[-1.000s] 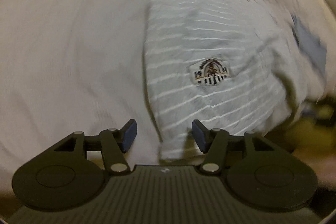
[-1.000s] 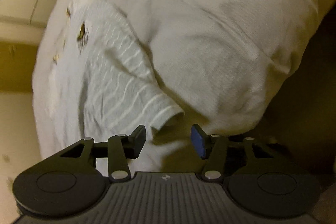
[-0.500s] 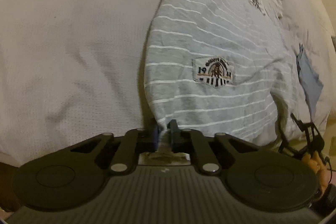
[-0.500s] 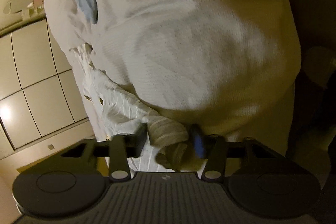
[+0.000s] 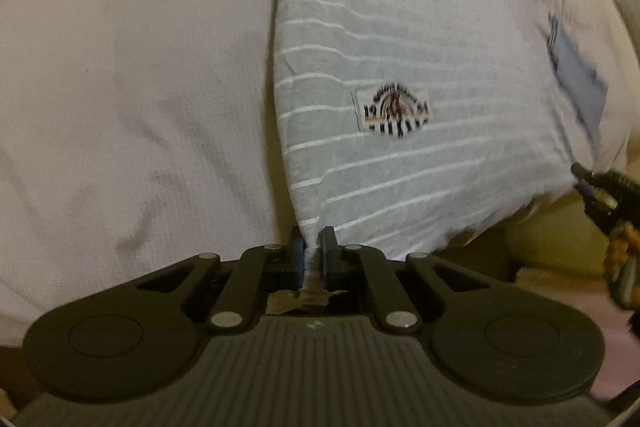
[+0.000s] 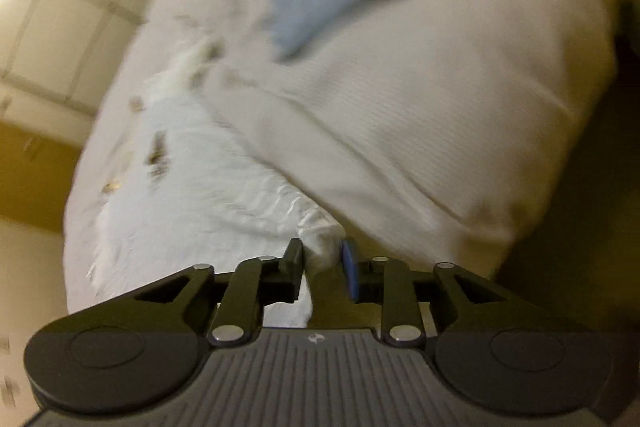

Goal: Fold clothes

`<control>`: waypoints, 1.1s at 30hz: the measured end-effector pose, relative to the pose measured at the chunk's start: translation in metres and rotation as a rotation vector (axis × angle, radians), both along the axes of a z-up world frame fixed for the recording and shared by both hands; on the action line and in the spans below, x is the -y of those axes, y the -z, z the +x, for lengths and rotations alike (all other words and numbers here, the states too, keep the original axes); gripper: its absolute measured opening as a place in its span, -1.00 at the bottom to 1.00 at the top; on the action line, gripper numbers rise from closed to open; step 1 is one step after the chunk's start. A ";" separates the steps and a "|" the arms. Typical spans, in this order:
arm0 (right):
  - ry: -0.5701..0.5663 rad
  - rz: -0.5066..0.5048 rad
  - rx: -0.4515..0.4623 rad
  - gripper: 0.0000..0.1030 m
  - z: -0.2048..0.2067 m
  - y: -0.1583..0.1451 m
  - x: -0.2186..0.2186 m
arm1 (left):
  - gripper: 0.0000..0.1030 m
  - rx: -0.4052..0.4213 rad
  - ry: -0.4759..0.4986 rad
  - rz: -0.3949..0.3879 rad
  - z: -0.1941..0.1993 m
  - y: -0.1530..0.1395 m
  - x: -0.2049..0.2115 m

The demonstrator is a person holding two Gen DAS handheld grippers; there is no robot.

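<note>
striped shirt point(image 5: 400, 67) lies on cream bedspread point(image 5: 120, 67) beside panelled wall point(image 6: 60, 7).

One striped shirt point(image 5: 400, 39), one blue cloth point(image 5: 576, 83), one bed point(image 5: 132, 67), one patch point(image 5: 392, 111), and two hand-held grippers: left point(image 5: 311, 255), right point(image 6: 322, 267).

The striped shirt's point(image 5: 400, 39) sewn patch point(image 5: 394, 111) reads "19"; its remaining text is blurred.

L gripper point(image 5: 311, 253) fingers nearly closed, pinching; R gripper point(image 6: 322, 263) fingers partly closed, clamping.
</note>
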State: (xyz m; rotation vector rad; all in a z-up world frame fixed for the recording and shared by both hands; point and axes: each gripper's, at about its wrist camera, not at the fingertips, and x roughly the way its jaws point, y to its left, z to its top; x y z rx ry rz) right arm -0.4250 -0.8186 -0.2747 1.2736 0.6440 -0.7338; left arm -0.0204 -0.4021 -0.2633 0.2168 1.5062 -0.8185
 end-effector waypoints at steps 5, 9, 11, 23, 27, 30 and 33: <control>0.114 0.068 0.004 -0.19 -0.040 0.006 -0.021 | -0.87 0.012 0.003 -0.002 -0.001 0.002 0.004; 0.206 0.141 0.099 0.14 -0.045 0.023 -0.018 | -0.82 0.007 -0.022 -0.013 -0.001 0.005 -0.009; 0.204 0.179 0.102 0.14 -0.037 0.033 -0.012 | -0.81 0.002 -0.034 -0.007 -0.003 0.007 -0.011; -0.030 -0.011 -0.110 -0.98 -0.004 -0.005 0.011 | -0.88 -0.083 -0.082 -0.067 -0.006 0.009 -0.025; -0.051 -0.008 -0.149 -0.99 0.005 -0.001 0.014 | -0.89 -0.101 -0.060 -0.032 -0.013 0.018 -0.029; -0.062 -0.049 -0.226 -0.81 0.006 -0.009 0.014 | -0.87 -0.080 -0.058 -0.032 -0.015 0.010 -0.035; -0.052 -0.090 -0.273 -0.46 0.005 -0.024 0.012 | -0.79 -0.047 -0.071 -0.040 -0.010 -0.003 -0.041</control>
